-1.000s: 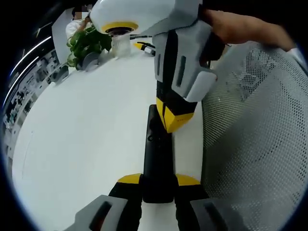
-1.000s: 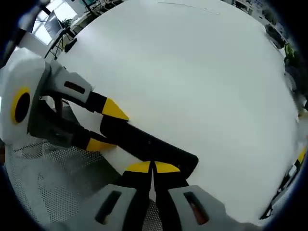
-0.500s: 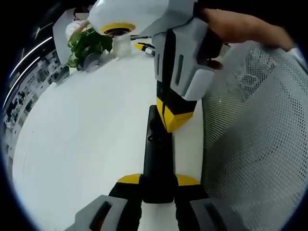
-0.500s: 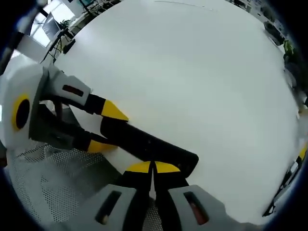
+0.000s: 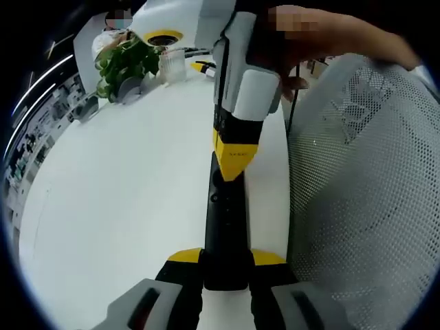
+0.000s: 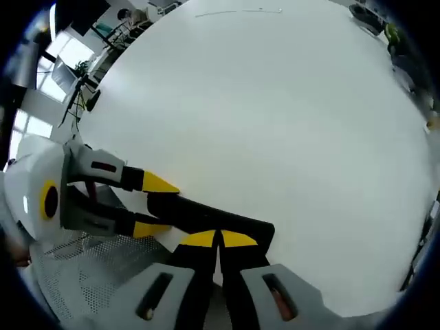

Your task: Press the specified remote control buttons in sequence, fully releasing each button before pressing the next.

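Observation:
A long black remote (image 5: pixel 223 227) lies lengthwise over the white table (image 5: pixel 124 192). Its near end is clamped between the yellow-tipped jaws of my left gripper (image 5: pixel 225 256). My right gripper (image 5: pixel 232 168) comes down from above, held by a hand (image 5: pixel 330 41). Its jaws are shut together and its yellow tip rests on the remote's upper face. In the right gripper view, my right gripper (image 6: pixel 218 238) has its shut tips against the remote (image 6: pixel 206 216). The left gripper (image 6: pixel 158 205) grips the remote's far end from the left there.
A white mesh chair back (image 5: pixel 364 179) fills the right side close to the remote and appears again as mesh (image 6: pixel 103 275). At the table's far end stand a green plant (image 5: pixel 124 62) and a clear cup (image 5: pixel 172 65).
My right gripper has swung more upright, and its tip has shifted slightly left on the remote. The left gripper and the remote have stayed put.

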Demonstrator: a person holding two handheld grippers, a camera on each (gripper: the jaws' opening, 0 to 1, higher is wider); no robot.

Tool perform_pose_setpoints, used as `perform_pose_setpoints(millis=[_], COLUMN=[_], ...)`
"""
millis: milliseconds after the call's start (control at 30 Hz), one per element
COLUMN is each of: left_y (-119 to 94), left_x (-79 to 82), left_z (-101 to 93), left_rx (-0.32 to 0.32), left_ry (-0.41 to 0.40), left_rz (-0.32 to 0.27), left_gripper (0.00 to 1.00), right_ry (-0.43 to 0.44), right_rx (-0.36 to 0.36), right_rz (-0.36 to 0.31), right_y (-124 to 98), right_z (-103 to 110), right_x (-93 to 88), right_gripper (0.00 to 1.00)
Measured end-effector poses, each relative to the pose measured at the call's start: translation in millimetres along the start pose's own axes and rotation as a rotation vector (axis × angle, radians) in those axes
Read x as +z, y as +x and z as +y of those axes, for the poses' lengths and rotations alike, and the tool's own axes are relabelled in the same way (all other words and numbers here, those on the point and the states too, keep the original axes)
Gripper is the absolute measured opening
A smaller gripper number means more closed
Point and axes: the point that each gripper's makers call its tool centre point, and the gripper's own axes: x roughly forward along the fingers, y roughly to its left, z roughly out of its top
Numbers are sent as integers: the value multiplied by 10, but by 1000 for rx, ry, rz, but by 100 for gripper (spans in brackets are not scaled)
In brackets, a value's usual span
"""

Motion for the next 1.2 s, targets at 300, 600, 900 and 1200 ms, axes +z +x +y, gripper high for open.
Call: perform_pose_setpoints(millis=[300, 600, 900, 1200], left_y=[6, 11, 15, 20], left_x=[5, 6, 6, 15], left_z=[-6, 0, 4, 9], left_rx=[-3, -7, -9, -13], left_ry=[2, -10, -16, -9], left_rz=[1, 2, 2, 1], left_gripper=[25, 25, 25, 25], right_ry=[-11, -42, -106, -186], right_rx=[-32, -43, -50, -86], right_rz=[35, 32, 21, 36], right_y=[59, 67, 79, 92], right_z=[-37, -43, -40, -38], right_x=[-62, -54, -45, -30], right_gripper=[0, 0, 0, 0])
